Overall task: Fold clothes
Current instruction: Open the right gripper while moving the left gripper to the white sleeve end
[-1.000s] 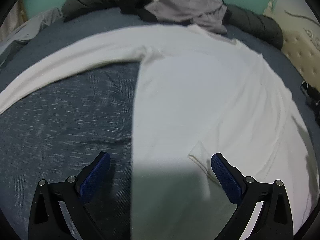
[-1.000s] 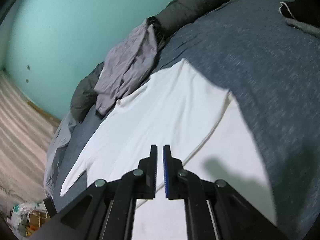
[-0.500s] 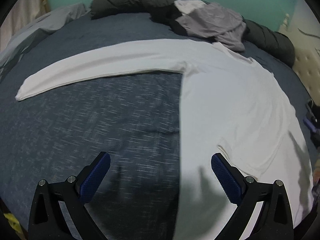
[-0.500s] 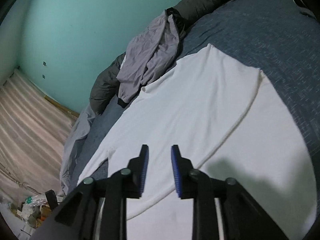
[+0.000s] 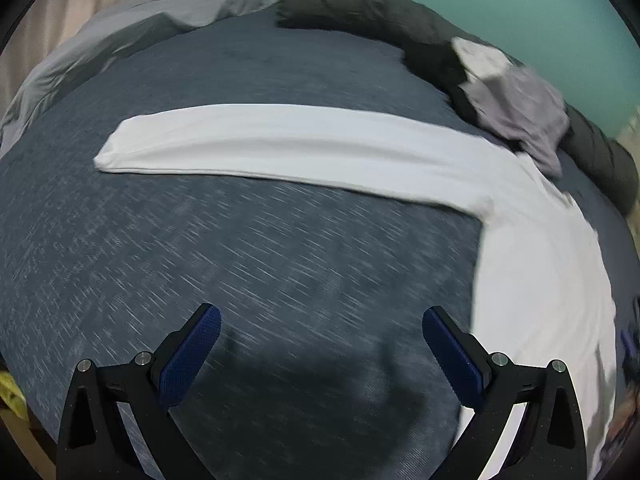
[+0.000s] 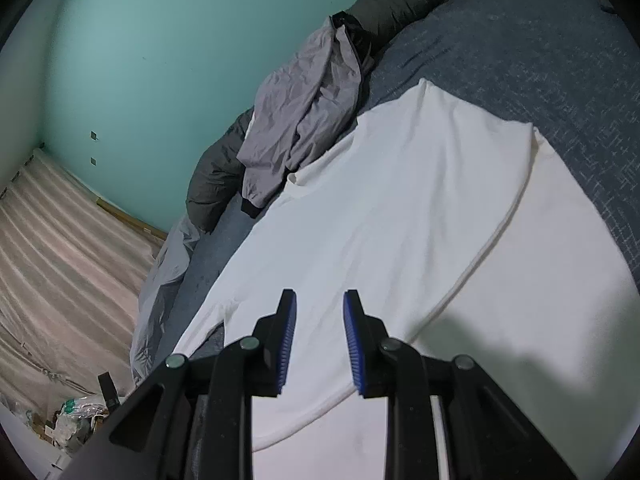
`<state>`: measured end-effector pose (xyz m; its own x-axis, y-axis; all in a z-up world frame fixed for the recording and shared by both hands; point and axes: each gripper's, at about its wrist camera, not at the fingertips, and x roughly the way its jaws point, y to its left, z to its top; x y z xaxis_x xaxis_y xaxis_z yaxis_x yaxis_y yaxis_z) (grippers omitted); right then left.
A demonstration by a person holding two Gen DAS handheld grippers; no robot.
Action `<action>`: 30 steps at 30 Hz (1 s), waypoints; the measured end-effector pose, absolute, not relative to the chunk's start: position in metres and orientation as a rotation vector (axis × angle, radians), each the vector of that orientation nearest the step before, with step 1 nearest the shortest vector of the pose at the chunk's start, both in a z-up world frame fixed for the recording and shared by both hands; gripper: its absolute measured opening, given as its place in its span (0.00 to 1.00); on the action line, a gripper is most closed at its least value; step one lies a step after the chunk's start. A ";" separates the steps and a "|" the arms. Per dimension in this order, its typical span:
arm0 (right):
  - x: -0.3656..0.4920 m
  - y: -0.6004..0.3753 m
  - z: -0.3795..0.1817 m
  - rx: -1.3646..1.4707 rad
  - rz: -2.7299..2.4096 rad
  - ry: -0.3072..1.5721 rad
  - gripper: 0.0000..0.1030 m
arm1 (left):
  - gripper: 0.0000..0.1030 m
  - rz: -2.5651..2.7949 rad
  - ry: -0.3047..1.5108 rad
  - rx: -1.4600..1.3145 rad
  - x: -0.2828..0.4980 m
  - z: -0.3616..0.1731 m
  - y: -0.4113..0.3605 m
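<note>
Bed: covered by a dark blue heathered sheet.
White shirt: spread flat, one sleeve stretched out.
Grey garment: crumpled at the far edge.
Dark duvet: bunched along the wall.

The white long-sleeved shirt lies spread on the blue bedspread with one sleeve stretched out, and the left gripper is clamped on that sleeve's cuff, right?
Not quite. The left wrist view shows the left gripper open and holding nothing, above the blue bedspread, apart from the cuff. The white long-sleeved shirt does lie spread there, one sleeve stretched out.
</note>
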<state>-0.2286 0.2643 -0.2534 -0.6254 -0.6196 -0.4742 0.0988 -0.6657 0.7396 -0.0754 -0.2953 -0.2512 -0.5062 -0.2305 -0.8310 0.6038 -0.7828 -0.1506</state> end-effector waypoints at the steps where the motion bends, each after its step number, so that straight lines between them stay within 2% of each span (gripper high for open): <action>1: -0.230 0.263 -0.255 1.045 -2.306 -0.958 0.23 | 1.00 -2.272 0.599 1.158 -0.075 -0.252 -0.305; 8: -0.235 0.252 -0.259 1.076 -2.304 -0.912 0.23 | 1.00 -2.210 0.694 1.082 -0.067 -0.254 -0.360; 18: -0.236 0.235 -0.256 1.086 -2.297 -0.836 0.23 | 0.99 -2.110 0.724 0.948 -0.047 -0.247 -0.439; 27: -0.236 0.225 -0.256 1.096 -2.293 -0.795 0.23 | 0.99 -2.040 0.819 0.883 -0.029 -0.256 -0.486; 30: -0.237 0.223 -0.257 1.103 -2.292 -0.785 0.23 | 0.98 -1.996 0.900 0.872 -0.024 -0.266 -0.501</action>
<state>-0.2372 0.2227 -0.2573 -0.5633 -0.6280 -0.5369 0.1668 -0.7229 0.6705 -0.0237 -0.5009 -0.2661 -0.4737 -0.3571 -0.8051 0.8398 -0.4584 -0.2908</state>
